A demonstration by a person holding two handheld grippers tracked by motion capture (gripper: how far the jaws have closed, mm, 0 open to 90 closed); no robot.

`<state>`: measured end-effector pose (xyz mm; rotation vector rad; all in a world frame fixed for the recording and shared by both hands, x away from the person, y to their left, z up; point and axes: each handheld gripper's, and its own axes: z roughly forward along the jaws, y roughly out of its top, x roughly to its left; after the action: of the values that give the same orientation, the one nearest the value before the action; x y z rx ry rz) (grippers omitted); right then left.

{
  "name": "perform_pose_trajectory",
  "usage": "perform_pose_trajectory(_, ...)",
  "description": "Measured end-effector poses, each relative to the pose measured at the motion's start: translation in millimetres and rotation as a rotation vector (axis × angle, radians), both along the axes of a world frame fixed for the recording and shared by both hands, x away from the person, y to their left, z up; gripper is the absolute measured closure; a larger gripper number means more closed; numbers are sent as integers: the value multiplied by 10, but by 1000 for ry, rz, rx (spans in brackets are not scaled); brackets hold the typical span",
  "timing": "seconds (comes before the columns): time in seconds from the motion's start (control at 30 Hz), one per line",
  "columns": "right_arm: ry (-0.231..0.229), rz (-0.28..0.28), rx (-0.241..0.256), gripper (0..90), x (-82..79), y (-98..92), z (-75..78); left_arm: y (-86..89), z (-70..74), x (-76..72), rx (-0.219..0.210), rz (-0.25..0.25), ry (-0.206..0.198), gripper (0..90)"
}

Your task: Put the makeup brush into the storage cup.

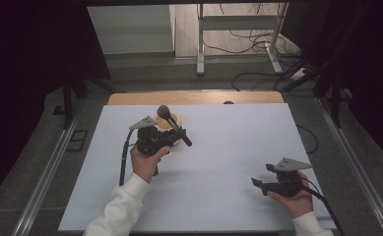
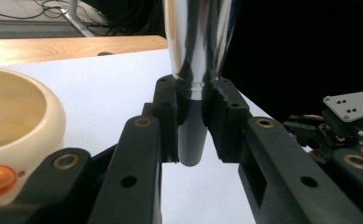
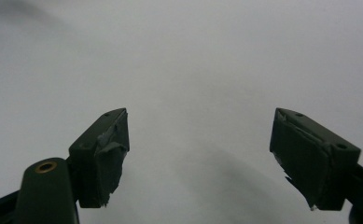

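Black microphone [image 1: 173,125] with a chrome-look handle sits clamped between the left gripper [image 2: 191,135] jaws, just beside a cream round bowl [image 1: 171,121], far left. Right gripper [image 3: 198,158] jaws stand wide over the white table [image 1: 228,147].

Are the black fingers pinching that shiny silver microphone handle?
Touching. In the left gripper view, the left gripper's black fingers press both sides of the shiny silver microphone handle, with no gap showing.

No writing, label, brand, number or sign can be read anywhere in these pictures.
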<state>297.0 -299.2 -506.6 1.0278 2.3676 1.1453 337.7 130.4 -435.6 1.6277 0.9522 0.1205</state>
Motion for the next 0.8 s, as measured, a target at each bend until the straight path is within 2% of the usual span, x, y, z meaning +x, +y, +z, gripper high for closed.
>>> perform_pose_trajectory(0.43,3,-1,-6,206,3,-3,-4,76,-3,59,-7,23,10,742)
perform_pose_trajectory(0.67,3,-4,-9,206,9,-9,-12,123,77,103,8,36,-7,742)
perform_pose_trajectory(0.8,3,-1,2,206,7,-7,-9,154,90,143,8,52,-1,742)
